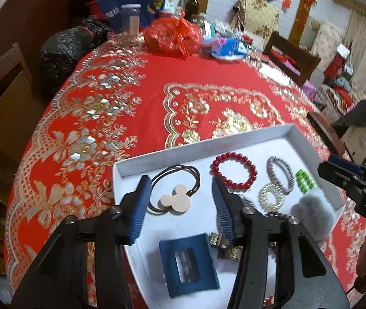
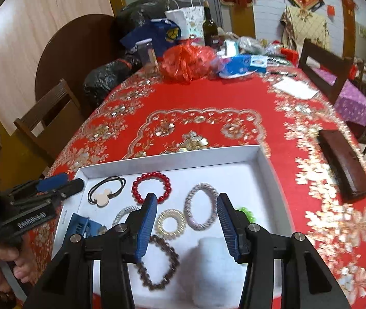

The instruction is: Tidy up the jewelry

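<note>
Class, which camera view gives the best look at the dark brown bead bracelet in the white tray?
The right wrist view: the dark brown bead bracelet lies nearly whole in the white tray, only partly hidden by a pad. In the left wrist view, the tongs hide nearly all of it.

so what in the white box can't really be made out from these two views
- Metallic pieces, left wrist view: blurred and partly behind the left gripper finger.
- Silvery band, right wrist view: near half behind the right gripper finger.
- Green item, right wrist view: mostly covered by the other finger.
- Fluffy grey piece, right wrist view: washed out against the white box; outline unclear.
</note>
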### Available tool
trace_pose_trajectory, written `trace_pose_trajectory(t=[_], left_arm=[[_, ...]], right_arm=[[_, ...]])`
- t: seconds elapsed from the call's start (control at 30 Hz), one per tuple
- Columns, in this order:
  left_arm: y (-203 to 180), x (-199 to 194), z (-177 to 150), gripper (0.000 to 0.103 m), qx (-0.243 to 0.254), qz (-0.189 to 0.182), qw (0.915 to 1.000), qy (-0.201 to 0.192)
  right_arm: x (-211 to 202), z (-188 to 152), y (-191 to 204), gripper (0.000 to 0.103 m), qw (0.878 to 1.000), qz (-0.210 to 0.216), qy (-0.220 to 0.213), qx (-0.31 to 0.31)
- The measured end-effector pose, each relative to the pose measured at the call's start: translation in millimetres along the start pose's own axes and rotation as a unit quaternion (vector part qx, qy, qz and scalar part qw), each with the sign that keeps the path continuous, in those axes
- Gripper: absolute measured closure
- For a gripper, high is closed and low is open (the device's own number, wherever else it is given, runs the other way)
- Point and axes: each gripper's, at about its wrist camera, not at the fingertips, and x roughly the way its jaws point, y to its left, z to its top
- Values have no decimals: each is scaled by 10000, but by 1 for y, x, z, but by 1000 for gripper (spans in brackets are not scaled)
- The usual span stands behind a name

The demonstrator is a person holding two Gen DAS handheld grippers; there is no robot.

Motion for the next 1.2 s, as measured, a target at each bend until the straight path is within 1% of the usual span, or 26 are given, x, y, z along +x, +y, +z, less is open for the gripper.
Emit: trace_pose_trajectory(t=[0.03,0.1,0.17,0.27,0.33,0.37,0.4,0.43,0.5,0.57,0.63,0.7,0.73,0.77,0.8,0.87,0.9,0.93,0.97,1.03,1.1,1.2], left_arm=[[0,-7,-1,46,-39,-9,10000,-70],[-1,-21,-3,32,-76,29,9997,-214],[-3,-34,-7,26,-85,102,9993,-343],[-3,-56,-17,24,-111,150,9983,-548],[-5,-72,-27,20,-81,184,9974,-686],[-7,-81,-33,13,-38,252,9968,-754],[-8,-88,-39,1,3,344,9964,-773],[-11,-94,-46,0,55,435,9961,-772],[-16,-107,-63,0,165,610,9949,-786],[-23,-120,-84,0,338,772,9925,-888],[-31,-135,-104,0,437,859,9904,-993],[-36,-144,-116,0,418,929,9899,-983],[-38,-150,-122,0,319,940,9900,-1003],[-38,-154,-126,0,197,836,9913,-996],[-36,-158,-128,0,-8,656,9935,-929],[-30,-163,-128,0,-491,217,9963,-672],[-29,-164,-126,0,-586,160,9964,-589],[-32,-166,-125,0,-577,263,9964,-559],[-37,-169,-125,0,-471,449,9963,-552],[-48,-174,-127,0,-326,753,9956,-442],[-53,-180,-131,0,-302,792,9956,-407],[-62,-189,-139,0,-226,965,9941,-445]], right_arm=[[-8,-2,-2,55,10000,-80,-10,-10],[-21,-6,-8,55,9999,-139,-27,13],[-35,-11,-16,55,9997,-239,6,103],[-53,-22,-31,55,9989,-340,50,332],[-70,-34,-40,54,9982,-339,11,503],[-80,-43,-45,49,9977,-278,-69,609],[-88,-54,-50,44,9969,-223,-124,744],[-93,-62,-53,34,9961,-197,-151,841],[-102,-78,-57,33,9950,-153,-172,972],[-108,-94,-61,33,9927,-116,-53,1197],[-118,-100,-59,32,9913,54,-91,1311],[-131,-102,-48,19,9921,154,-258,1217],[-135,-103,-43,6,9928,136,-314,1147],[-138,-104,-36,1,9937,83,-363,1062],[-140,-105,-28,1,9947,-16,-394,953],[-138,-104,-18,1,9958,-132,-314,846],[-136,-104,-14,1,9963,-130,-268,811],[-133,-103,-9,1,9969,-125,-227,748],[-130,-104,-5,1,9974,-158,-212,677],[-122,-103,5,1,9982,-379,-153,436],[-114,-103,12,1,9984,-524,-59,205],[-114,-106,15,1,9984,-564,-85,42]])
